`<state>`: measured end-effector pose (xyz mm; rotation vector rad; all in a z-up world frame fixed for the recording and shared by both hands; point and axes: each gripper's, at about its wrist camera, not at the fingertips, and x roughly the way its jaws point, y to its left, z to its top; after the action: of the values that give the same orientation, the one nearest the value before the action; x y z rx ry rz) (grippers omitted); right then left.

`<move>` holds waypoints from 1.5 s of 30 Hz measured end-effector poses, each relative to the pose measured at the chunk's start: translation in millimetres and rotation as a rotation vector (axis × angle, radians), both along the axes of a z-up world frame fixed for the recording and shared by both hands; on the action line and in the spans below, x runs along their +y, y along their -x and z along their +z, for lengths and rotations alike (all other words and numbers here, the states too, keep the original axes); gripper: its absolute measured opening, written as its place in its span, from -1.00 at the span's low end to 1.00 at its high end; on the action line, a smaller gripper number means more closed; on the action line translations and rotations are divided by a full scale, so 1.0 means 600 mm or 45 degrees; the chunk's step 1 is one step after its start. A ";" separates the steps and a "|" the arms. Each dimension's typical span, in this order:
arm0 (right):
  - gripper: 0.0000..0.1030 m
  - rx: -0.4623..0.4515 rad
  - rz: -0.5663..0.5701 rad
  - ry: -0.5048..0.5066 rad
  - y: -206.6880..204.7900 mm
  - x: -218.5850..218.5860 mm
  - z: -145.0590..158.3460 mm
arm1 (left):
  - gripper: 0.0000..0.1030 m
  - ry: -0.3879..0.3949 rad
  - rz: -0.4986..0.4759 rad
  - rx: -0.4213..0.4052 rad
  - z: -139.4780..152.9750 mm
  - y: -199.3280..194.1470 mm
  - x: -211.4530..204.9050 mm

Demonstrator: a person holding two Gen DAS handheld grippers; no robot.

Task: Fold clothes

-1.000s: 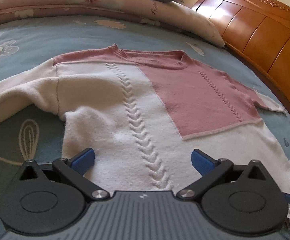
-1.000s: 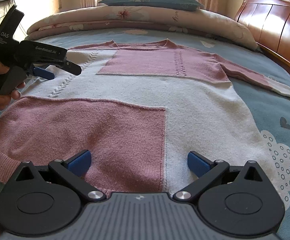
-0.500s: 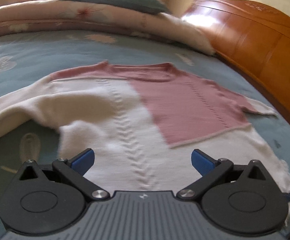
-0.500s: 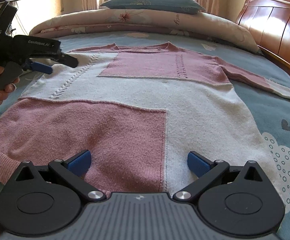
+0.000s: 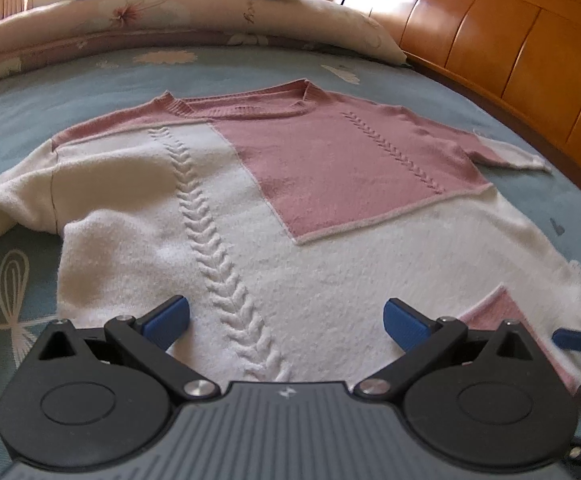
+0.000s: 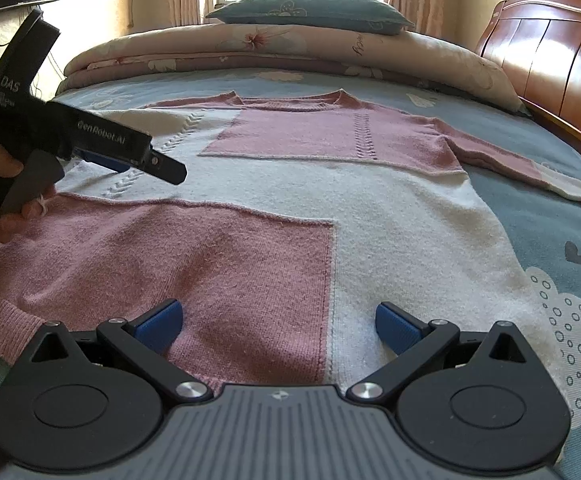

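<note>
A pink and white knit sweater [image 5: 330, 240] lies flat, front up, on the blue bedspread, collar toward the pillows; it also shows in the right wrist view [image 6: 290, 208]. My left gripper [image 5: 286, 322] is open and empty, hovering over the white lower left part by the cable stitch. My right gripper [image 6: 278, 326] is open and empty over the hem, above the pink and white seam. The left gripper's body [image 6: 70, 136] shows at the left of the right wrist view, held above the sweater's left side. A right fingertip [image 5: 578, 338] shows at the left view's right edge.
A rolled floral quilt [image 6: 290, 48] and a teal pillow [image 6: 310, 10] lie at the bed's far end. A wooden headboard [image 5: 510, 40] runs along the right side. The blue bedspread [image 6: 550, 216] lies around the sweater. The right sleeve [image 6: 530, 168] lies outstretched.
My left gripper has shifted right and forward over the sweater, bringing the lower pink patch into view. My right gripper has stayed almost still. Both remain open.
</note>
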<state>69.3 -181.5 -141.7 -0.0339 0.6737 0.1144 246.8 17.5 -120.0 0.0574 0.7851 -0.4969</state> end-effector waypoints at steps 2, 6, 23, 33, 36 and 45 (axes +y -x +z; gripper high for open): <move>1.00 -0.003 0.001 0.000 0.000 0.000 -0.001 | 0.99 -0.022 0.003 -0.013 -0.001 0.003 -0.004; 1.00 -0.011 0.005 -0.001 0.002 -0.002 -0.002 | 0.99 -0.062 0.004 -0.024 -0.002 0.003 -0.012; 1.00 -0.129 0.014 -0.024 0.021 -0.003 0.040 | 0.99 0.096 -0.012 -0.072 0.023 0.005 -0.012; 1.00 0.033 -0.004 -0.065 -0.108 0.024 0.007 | 0.99 -0.002 0.064 -0.058 -0.004 0.003 -0.013; 1.00 0.014 -0.019 -0.103 -0.119 0.017 0.003 | 0.99 0.010 0.073 -0.060 -0.007 -0.005 -0.015; 1.00 0.172 -0.046 -0.057 -0.146 0.026 0.019 | 0.99 -0.065 0.065 -0.055 -0.008 -0.003 -0.023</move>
<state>157.1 -165.8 -130.0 0.0291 0.8059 0.0974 248.5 3.6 -124.6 0.0952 0.7549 -0.4261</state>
